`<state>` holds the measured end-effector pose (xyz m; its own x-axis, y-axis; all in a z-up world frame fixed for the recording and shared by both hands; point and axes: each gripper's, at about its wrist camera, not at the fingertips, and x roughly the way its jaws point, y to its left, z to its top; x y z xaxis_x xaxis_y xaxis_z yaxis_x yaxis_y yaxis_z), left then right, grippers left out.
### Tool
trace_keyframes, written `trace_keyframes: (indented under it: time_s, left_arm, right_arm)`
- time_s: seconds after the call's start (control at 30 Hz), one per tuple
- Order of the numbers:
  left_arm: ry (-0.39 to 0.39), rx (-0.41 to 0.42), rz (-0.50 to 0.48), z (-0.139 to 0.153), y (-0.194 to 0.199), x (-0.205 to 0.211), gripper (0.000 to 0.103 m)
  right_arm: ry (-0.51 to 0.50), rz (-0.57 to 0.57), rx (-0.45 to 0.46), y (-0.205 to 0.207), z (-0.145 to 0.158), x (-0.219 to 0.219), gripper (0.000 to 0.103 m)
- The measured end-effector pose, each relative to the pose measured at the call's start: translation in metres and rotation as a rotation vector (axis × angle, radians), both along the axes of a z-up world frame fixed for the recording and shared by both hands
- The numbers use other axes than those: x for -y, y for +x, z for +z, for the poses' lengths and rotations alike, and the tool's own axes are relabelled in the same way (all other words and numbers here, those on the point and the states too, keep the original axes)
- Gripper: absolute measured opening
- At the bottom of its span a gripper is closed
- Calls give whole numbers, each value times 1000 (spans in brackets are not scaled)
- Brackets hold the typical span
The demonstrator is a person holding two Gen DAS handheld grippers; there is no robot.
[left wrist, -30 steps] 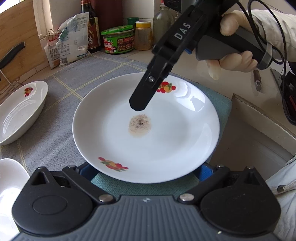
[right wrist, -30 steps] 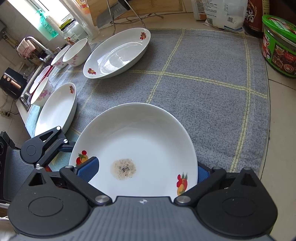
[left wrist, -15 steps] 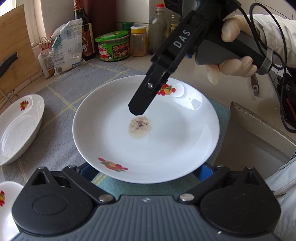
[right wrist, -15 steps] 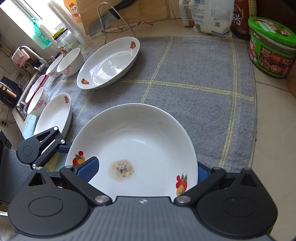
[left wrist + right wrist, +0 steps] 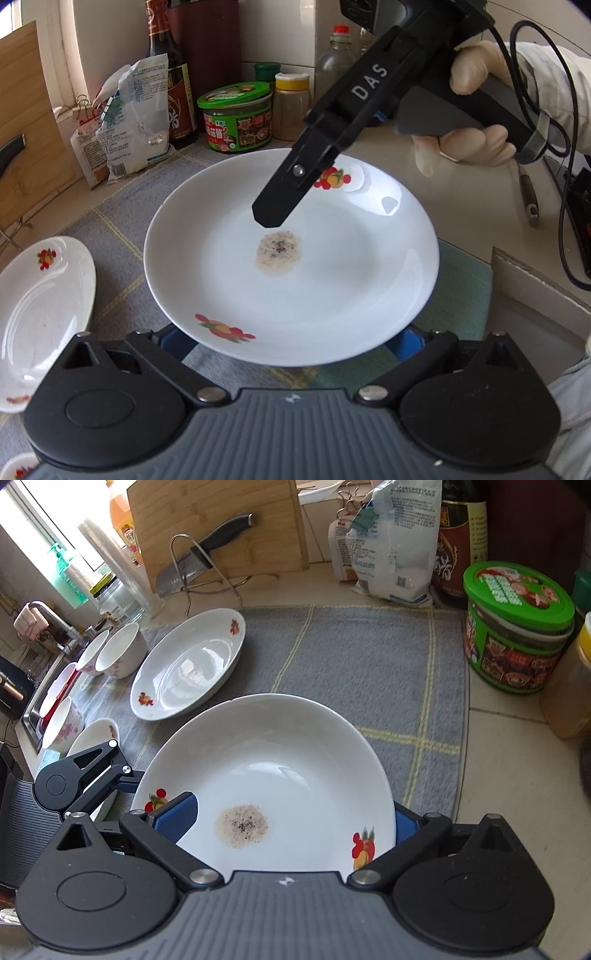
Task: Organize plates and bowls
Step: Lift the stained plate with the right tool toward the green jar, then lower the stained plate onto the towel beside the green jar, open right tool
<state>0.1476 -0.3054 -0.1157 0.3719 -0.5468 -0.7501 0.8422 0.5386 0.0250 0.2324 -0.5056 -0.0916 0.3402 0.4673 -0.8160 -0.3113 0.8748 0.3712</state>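
Note:
A white plate (image 5: 332, 280) with fruit prints and a brown speckled stain hangs above the grey mat (image 5: 351, 657). It lies over the spread fingers of my left gripper (image 5: 290, 334), whose blue pads show under its near rim. My left gripper (image 5: 122, 779) also shows at the plate's left edge in the right wrist view. My right gripper (image 5: 288, 819) straddles the opposite rim with its jaws wide. One of its fingers (image 5: 275, 214) reaches over the plate toward the stain, and the other sits beneath. A gloved hand (image 5: 476, 110) holds it.
An oval dish (image 5: 188, 664) lies on the mat to the left, with two bowls (image 5: 122, 650) and a small plate (image 5: 96, 734) near the sink. A green-lidded tub (image 5: 517, 627), bottles and bags line the back. A cleaver (image 5: 192, 561) rests on a rack by the cutting board.
Both grippers and the plate have moved together, keeping the same hold. In the left wrist view the oval dish has slid down-left and the jars at the back have come lower into view.

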Motion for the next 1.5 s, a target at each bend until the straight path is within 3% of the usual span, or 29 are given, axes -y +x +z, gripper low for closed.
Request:
trace_keyframes:
  time_s: [0.73,1.5]
  left_arm:
    - [6,-8,3,-26,62,22,101]
    - [16,-48,-23,-40,75,35,101]
  right_arm:
    - [17,-47,31,54,-11,26,103]
    - [-77,-59,26,64,-28,26,103]
